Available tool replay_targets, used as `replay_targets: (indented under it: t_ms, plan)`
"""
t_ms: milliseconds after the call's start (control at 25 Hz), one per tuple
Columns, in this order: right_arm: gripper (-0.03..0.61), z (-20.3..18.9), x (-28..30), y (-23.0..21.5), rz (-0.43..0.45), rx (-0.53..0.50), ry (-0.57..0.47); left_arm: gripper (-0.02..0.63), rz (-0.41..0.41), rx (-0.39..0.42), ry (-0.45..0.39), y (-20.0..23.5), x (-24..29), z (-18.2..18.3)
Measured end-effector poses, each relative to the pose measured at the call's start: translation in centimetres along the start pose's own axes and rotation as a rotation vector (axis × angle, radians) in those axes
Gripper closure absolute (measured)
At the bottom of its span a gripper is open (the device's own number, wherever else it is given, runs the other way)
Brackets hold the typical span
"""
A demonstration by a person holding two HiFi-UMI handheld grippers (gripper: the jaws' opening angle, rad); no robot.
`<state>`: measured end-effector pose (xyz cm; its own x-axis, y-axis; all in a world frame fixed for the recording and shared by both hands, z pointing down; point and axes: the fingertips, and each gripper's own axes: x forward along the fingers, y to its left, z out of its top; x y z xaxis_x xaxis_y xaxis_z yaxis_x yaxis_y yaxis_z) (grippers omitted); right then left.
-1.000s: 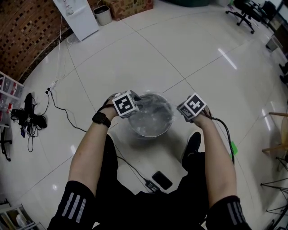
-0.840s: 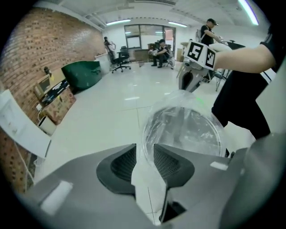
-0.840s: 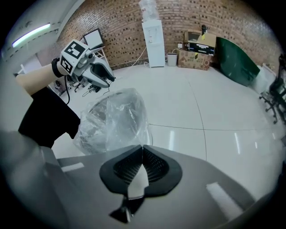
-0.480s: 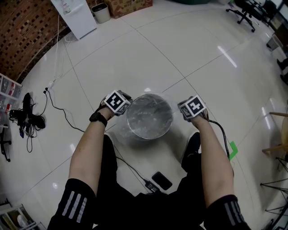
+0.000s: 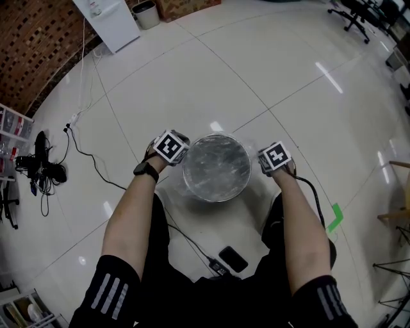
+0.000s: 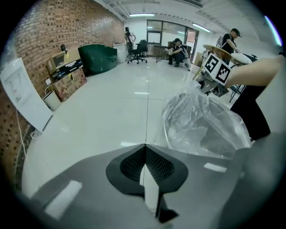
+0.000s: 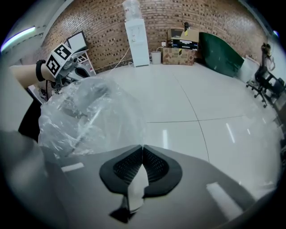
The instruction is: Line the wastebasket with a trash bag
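Observation:
A round metal wastebasket (image 5: 216,168) stands on the white floor between the person's knees, with a clear trash bag (image 5: 172,186) draped inside and over its rim. My left gripper (image 5: 170,147) sits against the basket's left side, pointing down. Its jaws (image 6: 145,145) are shut, and the bag (image 6: 201,125) bulges just to their right; I see no film between the pads. My right gripper (image 5: 275,158) is at the basket's right side. It (image 7: 142,146) is shut, a pale strip of bag film shows between its jaws, and the bag (image 7: 85,116) billows to the left.
A black phone (image 5: 232,258) and a cable (image 5: 186,234) lie on the floor near the person's legs. More cords (image 5: 77,144) trail at the left. A white cabinet (image 5: 106,22) and a small bin (image 5: 146,13) stand by the brick wall. Green tape (image 5: 334,218) marks the floor at the right.
My left gripper has moved from over the basket's rim out to its left side and lower. The right gripper has sunk beside the right rim. The bag now lies flatter over the rim.

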<state>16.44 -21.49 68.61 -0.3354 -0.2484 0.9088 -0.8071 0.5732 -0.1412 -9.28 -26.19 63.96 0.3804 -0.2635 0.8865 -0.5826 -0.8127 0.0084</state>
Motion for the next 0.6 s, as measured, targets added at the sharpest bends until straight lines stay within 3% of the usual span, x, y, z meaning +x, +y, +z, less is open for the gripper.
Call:
replay_targets:
  t_ms: [320,480,600]
  plan:
    - [0.57,-2.1,2.4,2.5,0.098,-0.044,0.076,0.62,-0.037,-0.071,-0.004,0.6,1.0,-0.9]
    - [0.571,-1.4,2.1,2.1,0.079,-0.05,0.052,0.62,-0.06,-0.176,-0.077,2.4,-0.9,-0.4]
    - [0.571,-1.2,1.8,1.7,0.065,-0.038,0.042,0.599,-0.133,-0.208,-0.136,2.4,-2.7,0.4]
